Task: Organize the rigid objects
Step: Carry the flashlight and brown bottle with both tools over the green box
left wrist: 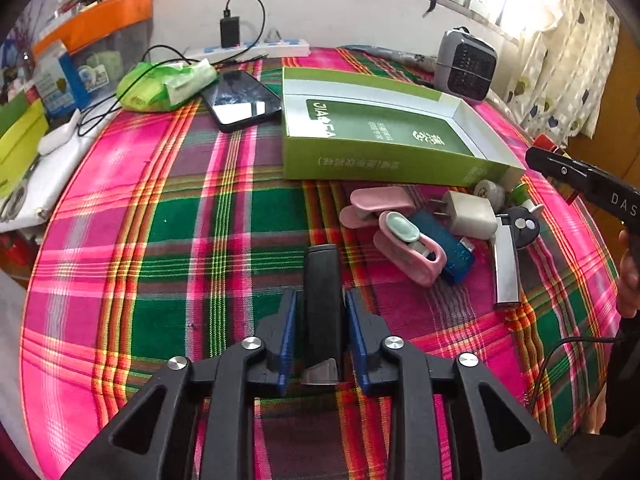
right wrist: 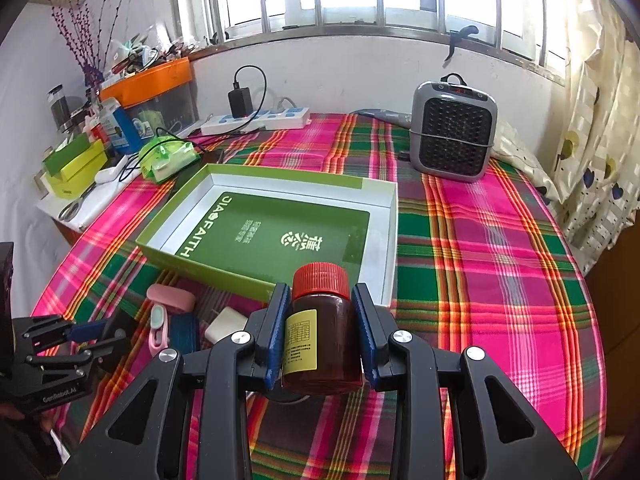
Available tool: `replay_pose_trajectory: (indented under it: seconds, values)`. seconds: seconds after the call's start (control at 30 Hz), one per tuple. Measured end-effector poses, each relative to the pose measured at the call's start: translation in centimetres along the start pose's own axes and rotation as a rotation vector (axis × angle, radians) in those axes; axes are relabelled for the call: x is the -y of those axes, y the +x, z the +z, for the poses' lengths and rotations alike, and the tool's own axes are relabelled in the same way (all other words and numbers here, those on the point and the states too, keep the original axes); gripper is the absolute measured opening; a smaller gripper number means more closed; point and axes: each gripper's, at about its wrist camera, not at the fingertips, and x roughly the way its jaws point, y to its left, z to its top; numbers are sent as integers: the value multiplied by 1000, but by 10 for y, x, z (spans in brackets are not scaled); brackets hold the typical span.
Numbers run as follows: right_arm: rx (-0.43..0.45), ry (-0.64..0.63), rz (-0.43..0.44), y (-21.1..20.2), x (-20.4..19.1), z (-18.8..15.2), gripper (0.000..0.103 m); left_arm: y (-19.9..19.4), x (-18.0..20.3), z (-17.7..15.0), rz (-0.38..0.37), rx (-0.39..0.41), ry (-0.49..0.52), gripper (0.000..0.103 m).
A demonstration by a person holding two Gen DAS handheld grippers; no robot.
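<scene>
Plaid cloth in pink and green covers a tabletop (left wrist: 160, 240) of small objects beside one open green box.

Left wrist view: the left tongs (left wrist: 320, 320) pinch a single black bar-shaped object (left wrist: 321, 304) between blue pads, above the cloth. One shallow green box (left wrist: 380, 136) lies open; nothing loose shows inside. Just in front of it sits a cluster: two pink clips (left wrist: 408, 252), one white charger plug (left wrist: 472, 212), one blue stick (left wrist: 448, 248), one silver-handled tool (left wrist: 506, 268). One black phone (left wrist: 242, 100) lies beside the box. Right wrist view: the right tongs (right wrist: 320, 332) clamp one brown bottle (right wrist: 320, 344) with a red cap, at the box's near corner. One grey heater (right wrist: 454, 132) stands behind.
</scene>
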Motion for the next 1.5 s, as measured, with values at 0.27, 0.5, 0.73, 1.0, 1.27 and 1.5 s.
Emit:
replay_pose_trajectory:
  seconds: [0.27,0.5,0.73,1.0,1.27,1.5]
  values:
    - [-3,4,-3,0,2,0,33,-7,-1,6,5,18,4,23]
    - [-1,5,-13,-2,5,4,33,-23,-1,35,-4,77,27,23]
    - [13,7,-22,-3,9,19,33,-26,4,75,10,134,68,23]
    - [24,5,-24,12,15,43,33,5,10,114,-13,119,78,23]
    - [-22,-8,-25,53,23,61,33,41,11,138,-3,86,72,23]
    - [-73,11,-13,86,29,67,33,64,11,156,15,74,71,23]
